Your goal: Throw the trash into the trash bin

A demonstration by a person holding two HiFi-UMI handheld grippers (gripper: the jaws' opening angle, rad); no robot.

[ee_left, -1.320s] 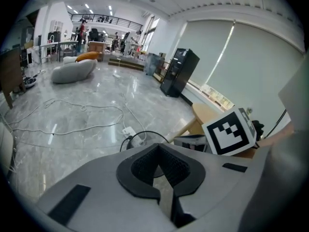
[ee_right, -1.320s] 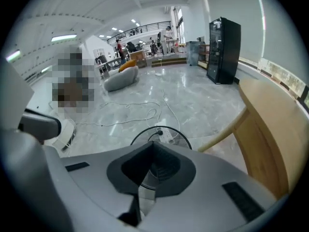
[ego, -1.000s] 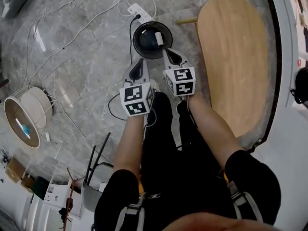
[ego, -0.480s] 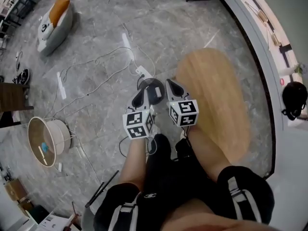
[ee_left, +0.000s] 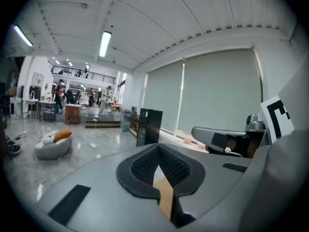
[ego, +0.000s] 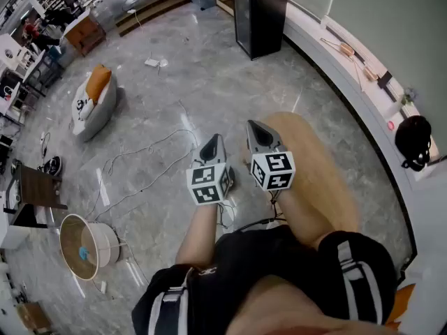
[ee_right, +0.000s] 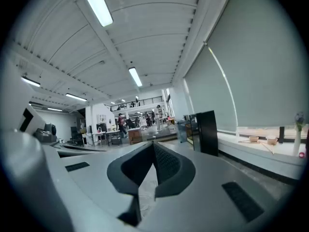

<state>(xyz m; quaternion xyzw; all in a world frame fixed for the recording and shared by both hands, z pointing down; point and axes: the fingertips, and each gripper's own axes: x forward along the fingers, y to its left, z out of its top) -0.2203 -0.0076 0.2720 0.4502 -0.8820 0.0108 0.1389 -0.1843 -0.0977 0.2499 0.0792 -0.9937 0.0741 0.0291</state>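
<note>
The right gripper (ego: 257,132) and the left gripper (ego: 212,145) are held side by side in front of the person, both pointing out across the room rather than down. In each gripper view the two jaws are pressed together at the tips with nothing between them, so no trash is in either one. No trash can be seen in any view, and the trash bin itself cannot be made out. If the bin is close, it most likely stands low down, hidden beneath the grippers and forearms in the head view, so the next move probably turns on what lies below rather than ahead. The two grippers are level with each other, and neither looks nearer to anything of the task. The grey marble floor (ego: 174,96) gives wide open room ahead and to the left. On the right, the oval wooden table (ego: 318,166) has its near edge just beside the right gripper and its long axis running away from the person, so that side is hemmed in. A curved white ledge (ego: 349,75) closes the room beyond it. A black cabinet (ego: 262,12) stands well ahead, and a white lounge seat with an orange cushion (ego: 94,103) sits far to the left. A round drum-shaped shade (ego: 87,246) lies at lower left. Thin white cables (ego: 140,162) trail across the floor left of the left gripper and could catch a foot.
</note>
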